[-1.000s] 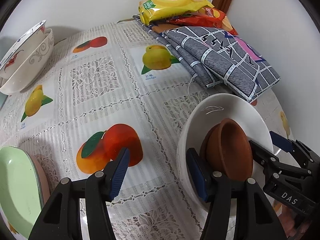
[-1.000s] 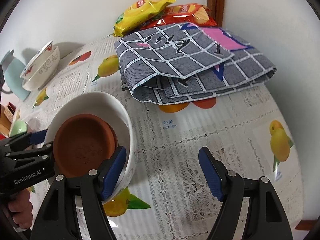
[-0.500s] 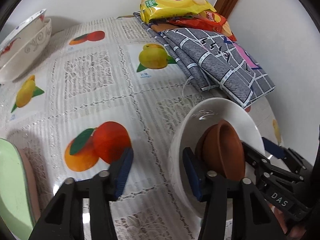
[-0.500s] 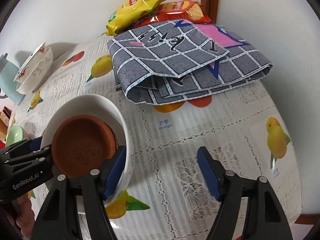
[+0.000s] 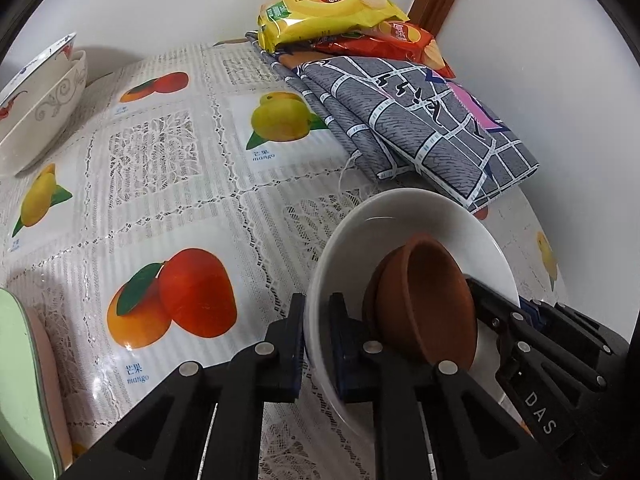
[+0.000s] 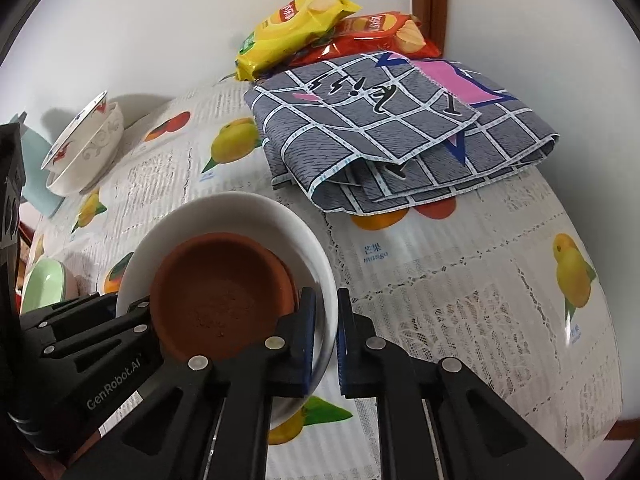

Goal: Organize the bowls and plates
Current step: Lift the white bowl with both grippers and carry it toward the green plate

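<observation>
Both grippers, left [image 5: 316, 344] and right [image 6: 326, 336], have just closed, jaws pinching opposite rims of the white bowl [image 5: 400, 220] holding brown bowls [image 6: 224, 296].

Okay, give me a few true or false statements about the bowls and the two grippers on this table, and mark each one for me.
1. The brown clay bowl sits inside the white bowl. True.
2. The left gripper is open beside the white bowl. False: its jaws have just closed on the rim.
3. The right gripper grips the white bowl's rim. True.
4. The chip bags lie inside the patterned bowls. False: they rest by the folded grey cloth.
</observation>
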The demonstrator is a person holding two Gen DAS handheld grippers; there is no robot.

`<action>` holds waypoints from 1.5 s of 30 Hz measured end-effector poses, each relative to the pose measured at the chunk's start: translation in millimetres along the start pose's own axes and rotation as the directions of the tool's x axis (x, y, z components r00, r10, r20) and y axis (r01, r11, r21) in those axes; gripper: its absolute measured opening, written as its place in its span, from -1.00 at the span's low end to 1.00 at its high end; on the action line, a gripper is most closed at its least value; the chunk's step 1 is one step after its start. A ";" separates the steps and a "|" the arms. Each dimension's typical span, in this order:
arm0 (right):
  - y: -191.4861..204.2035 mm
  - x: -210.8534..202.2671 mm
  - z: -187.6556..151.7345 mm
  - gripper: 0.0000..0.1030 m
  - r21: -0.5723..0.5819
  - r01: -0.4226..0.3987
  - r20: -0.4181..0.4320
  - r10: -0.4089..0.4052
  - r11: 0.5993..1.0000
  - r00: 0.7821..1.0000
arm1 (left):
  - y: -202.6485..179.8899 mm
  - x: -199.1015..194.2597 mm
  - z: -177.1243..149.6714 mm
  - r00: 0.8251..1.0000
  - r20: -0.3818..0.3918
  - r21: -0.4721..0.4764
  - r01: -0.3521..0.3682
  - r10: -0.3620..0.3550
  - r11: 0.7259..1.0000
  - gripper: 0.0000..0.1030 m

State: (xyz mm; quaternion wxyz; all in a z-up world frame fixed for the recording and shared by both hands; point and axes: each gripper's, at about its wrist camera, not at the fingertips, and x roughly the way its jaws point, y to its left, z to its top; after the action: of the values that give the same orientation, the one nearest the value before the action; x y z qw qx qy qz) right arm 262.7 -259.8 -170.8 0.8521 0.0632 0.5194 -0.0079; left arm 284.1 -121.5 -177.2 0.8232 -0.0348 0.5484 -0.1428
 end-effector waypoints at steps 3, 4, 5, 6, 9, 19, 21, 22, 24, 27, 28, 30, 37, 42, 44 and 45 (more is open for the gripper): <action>-1.6 -1.9 -1.4 -0.83 0.023 -0.011 -0.005 0.011 1.000 1.000 | -0.4 -1.9 -3.7 1.000 -0.005 0.001 0.002 -0.002 1.000 -0.77; -2.1 -2.8 -2.3 -0.83 0.025 -0.014 -0.006 0.014 1.000 1.000 | -0.5 -2.9 -5.5 1.000 -0.007 -0.003 0.003 -0.003 1.000 -0.77; -2.3 -3.4 -3.5 -0.83 0.027 -0.018 -0.007 0.018 0.999 1.000 | 0.1 -4.0 -7.2 1.000 -0.009 -0.005 0.002 -0.002 1.000 -0.77; -2.0 -4.1 -5.0 -0.83 0.026 -0.019 -0.009 0.019 0.999 1.000 | 0.3 -5.4 -9.0 1.000 -0.009 -0.007 0.001 -0.001 1.000 -0.77; -0.9 -8.0 -10.9 -0.83 0.027 -0.021 -0.013 0.021 0.999 1.000 | 1.8 -9.4 -14.0 1.000 -0.014 -0.017 0.007 -0.007 1.000 -0.78; 4.9 -37.1 -27.0 -0.83 0.043 -0.043 0.020 0.042 0.998 0.999 | 3.3 -41.7 -27.3 1.000 0.023 -0.027 0.006 -0.005 1.000 -0.80; 8.5 -46.4 -28.9 -0.83 0.037 -0.042 0.032 0.041 0.998 0.999 | 3.6 -50.8 -29.2 0.999 0.036 -0.025 0.005 -0.004 1.000 -0.80; 10.1 -50.6 -29.7 -0.83 0.035 -0.042 0.038 0.041 0.999 0.998 | 3.9 -55.2 -30.0 0.999 0.042 -0.025 0.007 -0.006 1.000 -0.80; 13.0 -59.5 -30.8 -0.83 0.029 -0.043 0.052 0.042 0.999 0.998 | 4.5 -64.8 -31.9 0.999 0.052 -0.026 0.010 -0.009 1.000 -0.80; 17.7 -73.7 -31.8 -0.83 0.028 -0.050 0.067 0.048 0.998 0.997 | 5.3 -78.2 -33.6 0.998 0.065 -0.027 0.015 -0.013 1.000 -0.80; 19.1 -77.6 -32.3 -0.83 0.026 -0.050 0.073 0.048 0.998 0.996 | 5.2 -83.0 -34.3 0.997 0.072 -0.026 0.015 -0.013 1.000 -0.79; 21.7 -85.9 -33.2 -0.83 0.023 -0.051 0.088 0.049 0.998 0.995 | 4.4 -91.6 -35.2 0.996 0.083 -0.023 0.014 -0.012 1.000 -0.80; 31.3 -113.6 -37.8 -0.83 0.012 -0.056 0.132 0.054 0.998 0.990 | 4.3 -118.7 -40.2 0.993 0.118 -0.020 0.007 -0.005 1.000 -0.80; 37.5 -127.9 -40.9 -0.83 0.011 -0.060 0.154 0.057 0.998 0.986 | 6.3 -133.1 -44.9 0.990 0.139 -0.018 0.011 -0.009 1.000 -0.80; 40.0 -132.5 -42.5 -0.83 0.006 -0.055 0.162 0.053 0.998 0.985 | 7.6 -136.6 -46.8 0.990 0.141 -0.017 0.015 -0.013 1.000 -0.80; 41.1 -134.4 -43.5 -0.83 0.006 -0.053 0.164 0.051 0.999 0.985 | 8.0 -138.1 -47.7 0.990 0.142 -0.016 0.016 -0.013 1.000 -0.80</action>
State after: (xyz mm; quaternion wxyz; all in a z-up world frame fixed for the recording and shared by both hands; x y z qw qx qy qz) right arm 165.7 -221.0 -67.3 0.8915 0.0802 0.4459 0.0068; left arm 192.8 -71.3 -74.5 0.8588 -0.0561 0.4893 -0.1411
